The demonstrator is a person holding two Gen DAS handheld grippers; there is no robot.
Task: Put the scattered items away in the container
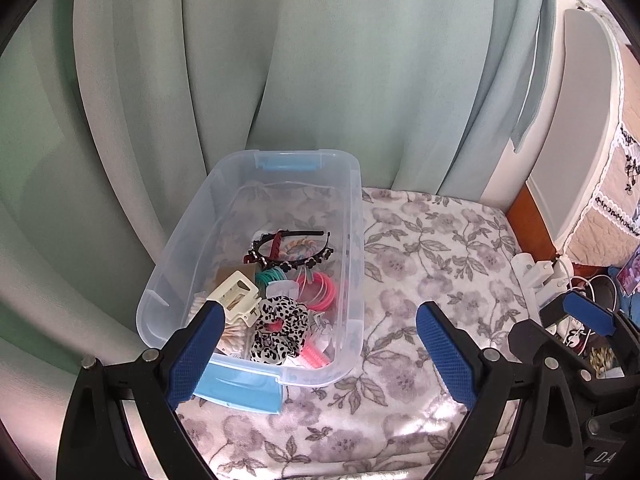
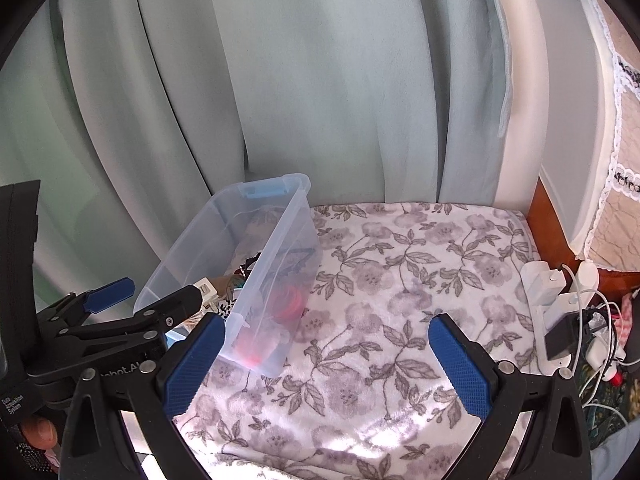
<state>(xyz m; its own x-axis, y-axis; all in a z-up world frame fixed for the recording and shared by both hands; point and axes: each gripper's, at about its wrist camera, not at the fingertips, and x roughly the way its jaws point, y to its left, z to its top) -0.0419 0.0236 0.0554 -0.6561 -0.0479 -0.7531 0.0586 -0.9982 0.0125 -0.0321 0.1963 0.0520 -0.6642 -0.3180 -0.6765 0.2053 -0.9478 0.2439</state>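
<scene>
**Hair things in the bin, both grippers empty**

Left wrist view: the left gripper point(image 1: 320, 344) hangs with jaws spread wide, grasping nothing, over the near end of the clear bin point(image 1: 354, 240) at centre frame. Inside lie a cream claw clip point(image 1: 236, 294), a spotted scrunchie point(image 1: 280, 328), pink hair ties point(image 1: 320, 290) and a black headband point(image 1: 296, 250). The bin rests on a floral blanket point(image 1: 432, 256); curtains point(image 1: 320, 60) fill the top.

Right wrist view: the right gripper point(image 2: 326, 362) is also released and empty, above bare blanket right of the bin, which sits left of centre. The left gripper shows at lower left.
</scene>
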